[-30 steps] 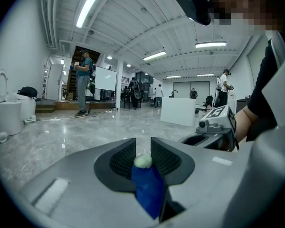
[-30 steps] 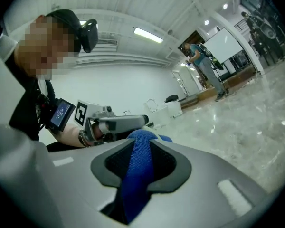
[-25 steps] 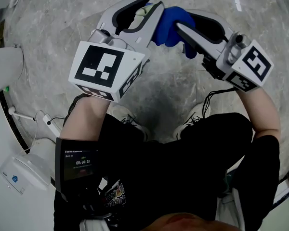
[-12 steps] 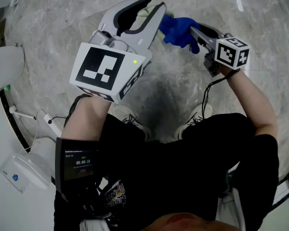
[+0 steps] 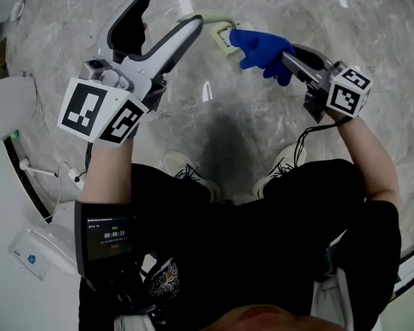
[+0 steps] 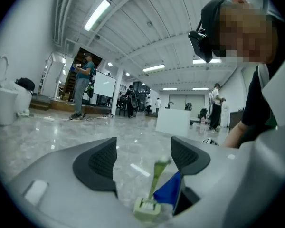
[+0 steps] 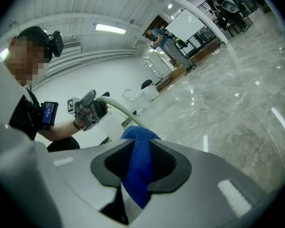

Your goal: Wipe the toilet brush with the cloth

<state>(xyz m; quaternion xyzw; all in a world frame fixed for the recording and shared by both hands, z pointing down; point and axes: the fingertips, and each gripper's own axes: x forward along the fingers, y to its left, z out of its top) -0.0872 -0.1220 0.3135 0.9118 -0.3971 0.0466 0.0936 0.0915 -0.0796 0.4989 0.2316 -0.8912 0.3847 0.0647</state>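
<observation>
Fingers (image 6: pixel 99 164): left (image 6: pixel 143 152) just opened, brush (image 6: pixel 147 209) between; right (image 7: pixel 141 161) pinching cloth (image 7: pixel 135 177).

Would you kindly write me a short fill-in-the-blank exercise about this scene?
1. The right tongs are shut on a ___ cloth.
2. The toilet brush is pale ___.
3. A small screen is strapped to the person's ___ arm.
Missing words: blue; green; left.
</observation>
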